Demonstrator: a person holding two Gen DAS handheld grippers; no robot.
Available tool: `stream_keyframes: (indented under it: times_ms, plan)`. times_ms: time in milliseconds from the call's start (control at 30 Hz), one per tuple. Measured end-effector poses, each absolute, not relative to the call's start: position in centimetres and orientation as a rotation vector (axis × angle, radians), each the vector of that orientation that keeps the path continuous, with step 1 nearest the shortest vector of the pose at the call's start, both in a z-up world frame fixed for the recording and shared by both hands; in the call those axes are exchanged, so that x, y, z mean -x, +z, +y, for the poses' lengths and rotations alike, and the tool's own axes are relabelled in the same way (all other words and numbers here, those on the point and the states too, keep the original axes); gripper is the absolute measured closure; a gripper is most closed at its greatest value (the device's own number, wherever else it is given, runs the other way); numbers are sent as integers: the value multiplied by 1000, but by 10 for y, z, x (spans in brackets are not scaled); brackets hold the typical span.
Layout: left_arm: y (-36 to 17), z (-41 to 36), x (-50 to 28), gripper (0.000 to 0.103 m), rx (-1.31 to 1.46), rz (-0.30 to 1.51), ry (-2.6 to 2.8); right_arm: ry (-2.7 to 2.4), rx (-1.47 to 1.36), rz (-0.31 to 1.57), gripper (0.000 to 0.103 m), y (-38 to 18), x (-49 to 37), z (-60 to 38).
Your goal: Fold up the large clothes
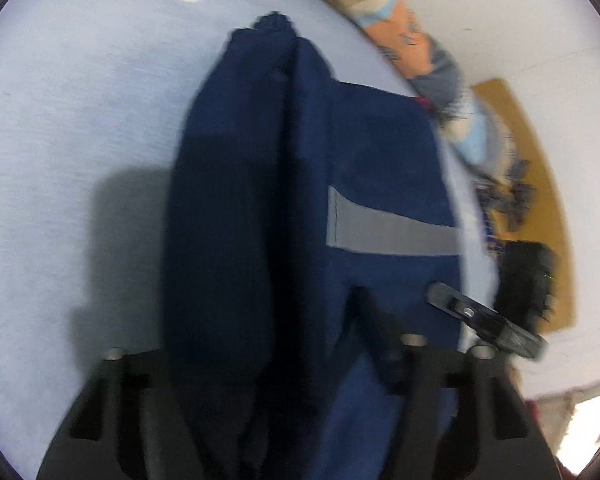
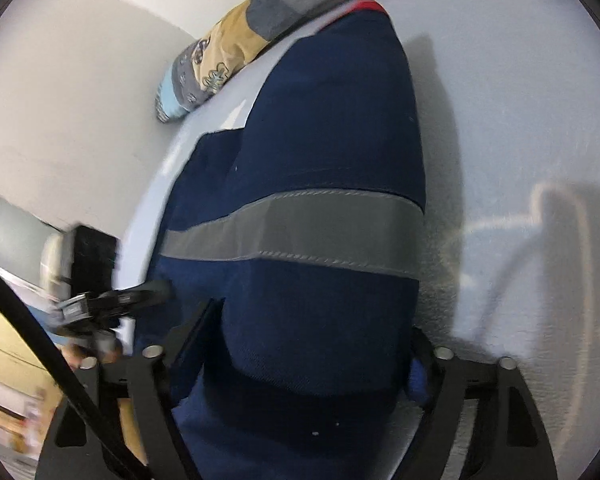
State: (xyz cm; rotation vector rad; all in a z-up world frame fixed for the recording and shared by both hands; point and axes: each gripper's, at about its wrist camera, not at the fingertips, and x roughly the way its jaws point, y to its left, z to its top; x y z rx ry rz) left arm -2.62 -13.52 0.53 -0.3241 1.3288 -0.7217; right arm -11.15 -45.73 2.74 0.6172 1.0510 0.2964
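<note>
Pale blue table (image 1: 60, 160): bare at left, carries load.
Navy work garment (image 1: 240, 208), grey reflective band (image 1: 380, 228): lies along table, thick fold bunched lengthwise, right edge near table rim.
Left gripper (image 1: 260, 380): jaws narrowed around dark fold; pad contact hidden, grip cannot be told.
Right gripper (image 2: 308, 368): jaws wide, straddling thick cloth bulge; pinch not confirmed.
Patterned fabric (image 2: 220, 56): beyond far rim.
Risk: uneven hold drops one corner, fold skews; layers slip; garment slides off rim.

pale blue table (image 1: 80, 140), patchwork cloth (image 2: 220, 56), tan board (image 1: 540, 200)
</note>
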Motion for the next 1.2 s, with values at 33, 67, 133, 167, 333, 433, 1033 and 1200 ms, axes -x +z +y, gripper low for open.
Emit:
stream_keyframes:
  times_ms: [33, 67, 133, 167, 333, 433, 1033, 1200]
  plan:
    - [10, -138, 28, 60, 303, 1315, -702, 285, -571, 1046, 32, 32, 113, -453]
    - [16, -144, 33, 62, 252, 1294, -688, 278, -540, 1040, 34, 36, 114, -451]
    - [25, -152, 39, 63, 191, 1267, -671, 270, -503, 1016, 45, 46, 119, -450]
    - [31, -157, 44, 65, 166, 1248, -667, 267, -491, 1010, 46, 50, 121, -450]
    - [43, -182, 62, 67, 152, 1221, -710, 246, -406, 964, 49, 80, 139, -451]
    - [42, -211, 82, 67, 130, 1242, -770, 217, -386, 945, 49, 96, 158, -470]
    - [52, -255, 166, 41, -153, 1153, -723, -138, -412, 982, 36, 106, 270, -574]
    - [87, -230, 228, 41, -203, 899, -658, -32, -354, 889, 51, 138, 315, -542]
